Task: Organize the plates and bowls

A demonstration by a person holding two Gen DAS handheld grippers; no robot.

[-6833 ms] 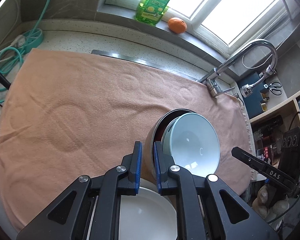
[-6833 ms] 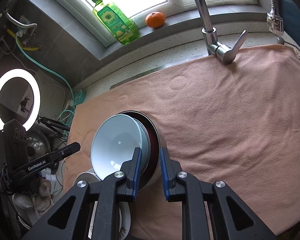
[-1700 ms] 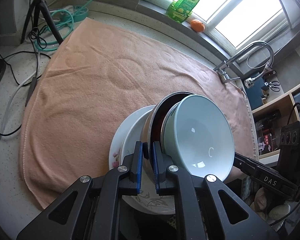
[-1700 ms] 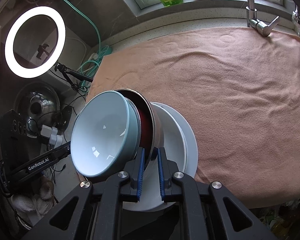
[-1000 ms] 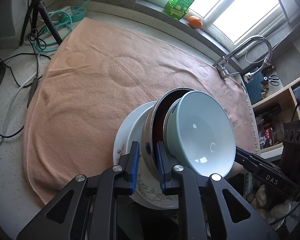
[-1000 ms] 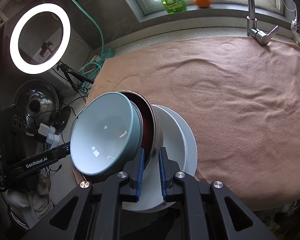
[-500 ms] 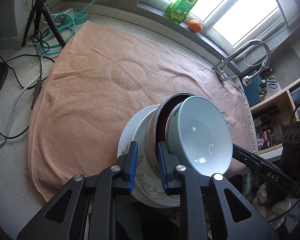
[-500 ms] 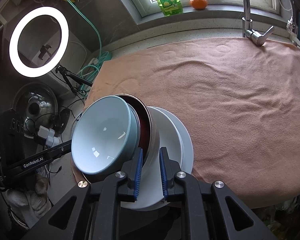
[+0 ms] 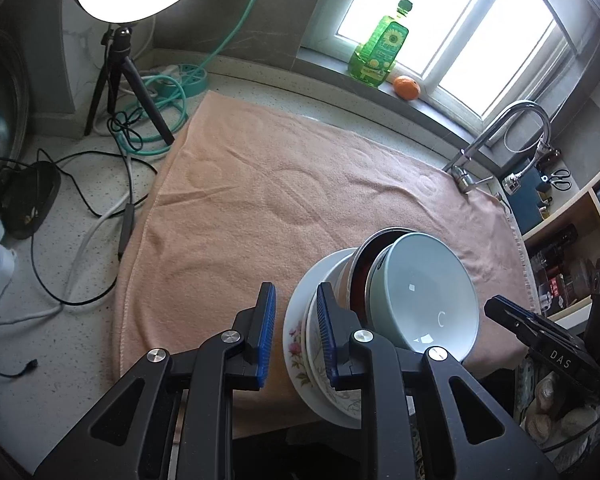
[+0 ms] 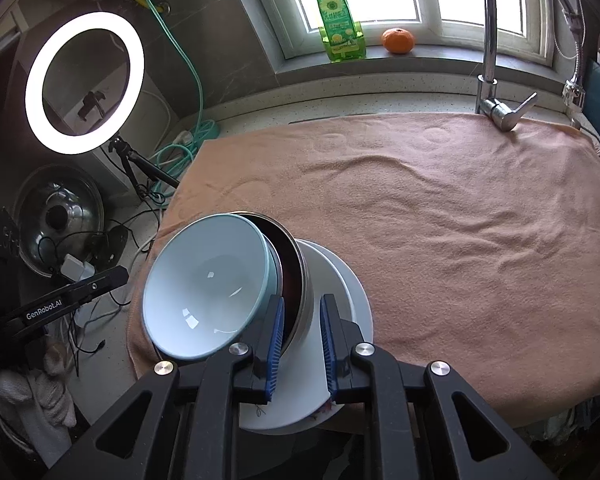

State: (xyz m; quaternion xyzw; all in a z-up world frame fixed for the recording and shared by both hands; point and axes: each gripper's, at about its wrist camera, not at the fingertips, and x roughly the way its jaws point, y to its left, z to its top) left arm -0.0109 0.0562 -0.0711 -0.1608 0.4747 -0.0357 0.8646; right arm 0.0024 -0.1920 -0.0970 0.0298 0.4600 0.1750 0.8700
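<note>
Plates and bowls stacked at the towel's near edge

My stack sits on the peach towel (image 10: 440, 208): two white plates (image 10: 340, 280), the lower one floral-rimmed (image 9: 296, 344), overhang the towel's front edge. On them stands a steel bowl (image 10: 300, 280) with a dark red inside, and nested in it is a pale blue bowl (image 10: 208, 292), empty and glossy; both bowls look tilted.

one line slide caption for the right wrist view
Right claw opening around the steel bowl's rim, pale blue bowl nested inside, white plates beneath.
</note>
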